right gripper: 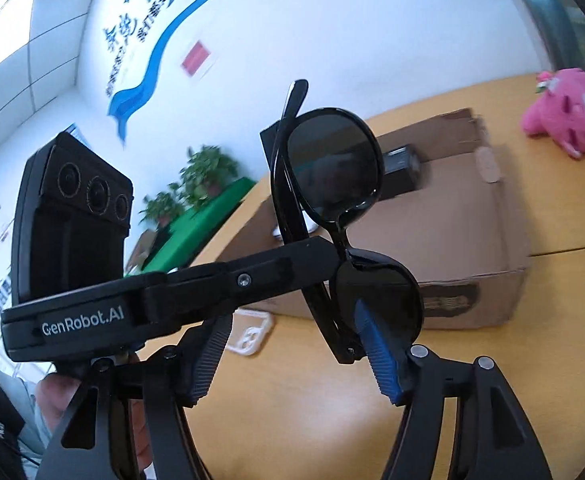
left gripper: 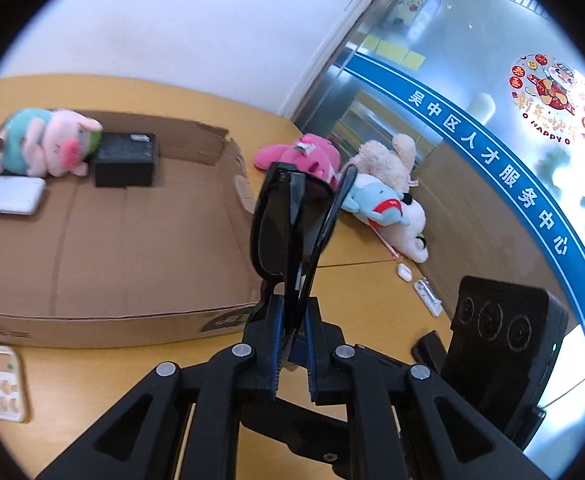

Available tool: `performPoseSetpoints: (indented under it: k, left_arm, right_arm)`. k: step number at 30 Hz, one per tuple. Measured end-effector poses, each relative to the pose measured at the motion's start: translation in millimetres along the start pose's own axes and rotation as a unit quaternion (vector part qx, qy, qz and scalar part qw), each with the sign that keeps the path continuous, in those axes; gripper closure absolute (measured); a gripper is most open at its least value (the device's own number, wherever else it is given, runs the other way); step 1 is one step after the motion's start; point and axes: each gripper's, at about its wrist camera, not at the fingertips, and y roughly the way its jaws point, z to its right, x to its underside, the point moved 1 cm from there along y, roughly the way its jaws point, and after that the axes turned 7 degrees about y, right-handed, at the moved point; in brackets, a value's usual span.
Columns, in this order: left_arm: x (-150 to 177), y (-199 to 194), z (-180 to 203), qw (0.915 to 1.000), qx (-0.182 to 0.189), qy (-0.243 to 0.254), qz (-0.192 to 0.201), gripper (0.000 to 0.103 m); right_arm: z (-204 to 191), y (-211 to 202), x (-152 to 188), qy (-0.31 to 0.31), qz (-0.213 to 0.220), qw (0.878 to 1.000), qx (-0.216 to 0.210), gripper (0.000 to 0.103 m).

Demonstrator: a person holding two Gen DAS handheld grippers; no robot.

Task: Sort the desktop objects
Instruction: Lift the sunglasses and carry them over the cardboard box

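A wooden table (left gripper: pixel 332 248) fills the lower frame. On it lie a cardboard box (left gripper: pixel 112 240) at left, plush toys (left gripper: pixel 372 184) right of centre, and a white case (left gripper: pixel 0 380) lower left.

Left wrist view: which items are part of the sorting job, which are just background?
In play: sunglasses in the shut left gripper; cardboard box; plush toys; black adapter; white case.
Background: window decal; yellow sticky notes.

Wooden tabletop (left gripper: pixel 344 292), white wall (left gripper: pixel 180 20), glass partition with blue banner (left gripper: pixel 488 156) and festive sticker (left gripper: pixel 552 100); potted plants (right gripper: pixel 208 172) beyond.
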Motion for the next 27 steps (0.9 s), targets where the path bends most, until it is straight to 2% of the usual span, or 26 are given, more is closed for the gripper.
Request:
performPoseSetpoints:
  k: [1,2,3,4,5,10,16,24,27]
  left_arm:
    - [-0.4,4.4,0.9,1.0,0.005,-0.003,-0.003,0.094]
    - [-1.4,9.1,2.9,1.0,0.007,-0.003,-0.006,0.094]
    - [-1.9,12.9,5.5,0.9999,0.013,-0.003,-0.01,0.094]
    - [-2.2,16.7,8.1,0.9997,0.021,-0.003,-0.014,0.094]
    - [-2.4,19.7,11.6,0.9996,0.024,0.0,-0.015,0.094]
    - [-7.5,22.5,18.3,0.9992,0.037,0.005,-0.013,0.094]
    - [-31.6,7.5,14.2,0.9994,0.029,0.019,0.003,0.094]
    - [-97.2,-13.2,-3.2,0.9983,-0.009,0.05,0.03,0.094]
    - [-121.1,-18.3,-18.8,0.998,-0.019,0.047,0.038,0.094]
  right_arm:
    - [3.5,-1.2,0.6,0.0,0.003,1.0,0.008,0.042]
    - [7.6,-2.3,0.6,0.001,0.005,1.0,0.015,0.05]
    - [13.9,-3.7,0.6,0.005,0.006,1.0,0.029,0.074]
    - [19.8,-4.9,0.2,0.012,0.007,0.999,0.042,0.087]
    - [25.5,-7.8,1.8,0.021,0.008,0.999,0.043,0.09]
    - [33.0,-16.8,-4.6,0.022,0.015,0.998,0.053,0.089]
    - [19.0,-13.5,-25.0,0.003,0.016,0.999,0.048,0.09]
    - [-11.6,11.4,-87.2,-0.038,0.005,0.999,0.0,0.093]
    - [-22.0,29.8,-116.1,-0.057,-0.006,0.998,-0.018,0.093]
